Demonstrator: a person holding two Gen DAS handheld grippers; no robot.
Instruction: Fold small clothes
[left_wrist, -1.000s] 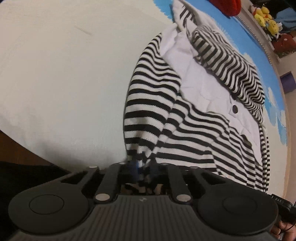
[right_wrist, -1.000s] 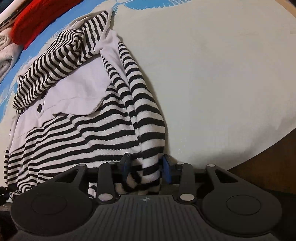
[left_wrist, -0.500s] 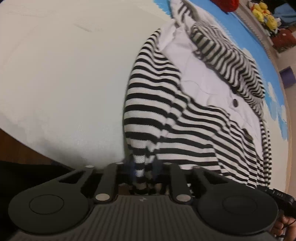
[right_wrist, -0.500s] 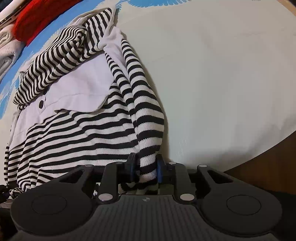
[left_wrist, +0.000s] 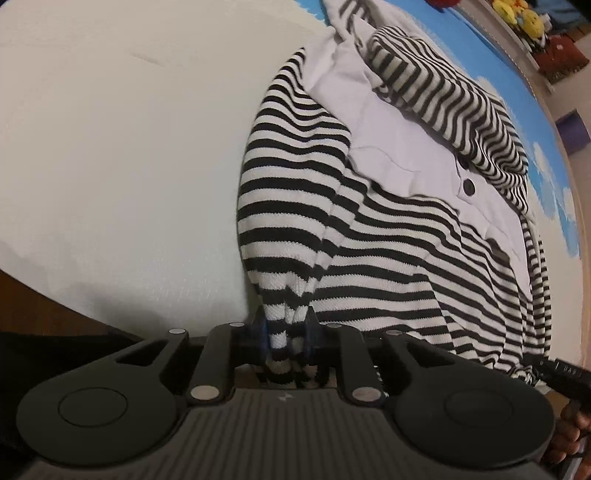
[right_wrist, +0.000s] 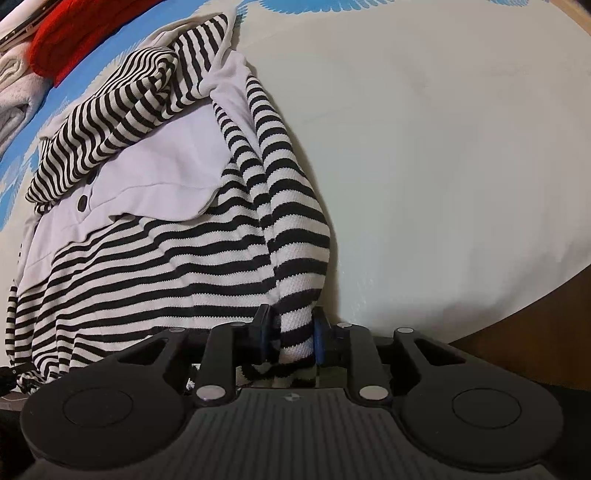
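The main risk is on the left side. The left gripper (left_wrist: 286, 332) is opening at this moment, while a bunched corner of the striped sweater (left_wrist: 388, 236) is between its fingers. If the cloth slips out before the fold is laid, that corner probably drops and the hem goes uneven, because the right gripper (right_wrist: 290, 334) has its own corner clamped. A second risk is the loose striped sleeve (right_wrist: 110, 122) lying across the white panel in the upper left of the right wrist view: it may slide or bunch inside the fold when the hem is carried over it. The thick knit can also pull unevenly if the two hands do not travel together.

The left gripper has a narrow gap, with the blue pads touching the cloth on both sides. The right gripper has a similar narrow gap and pinches a thick roll of sweater.

The sweater lies spread on the pale sheet (left_wrist: 110, 147), filling the centre and right of the left wrist view.
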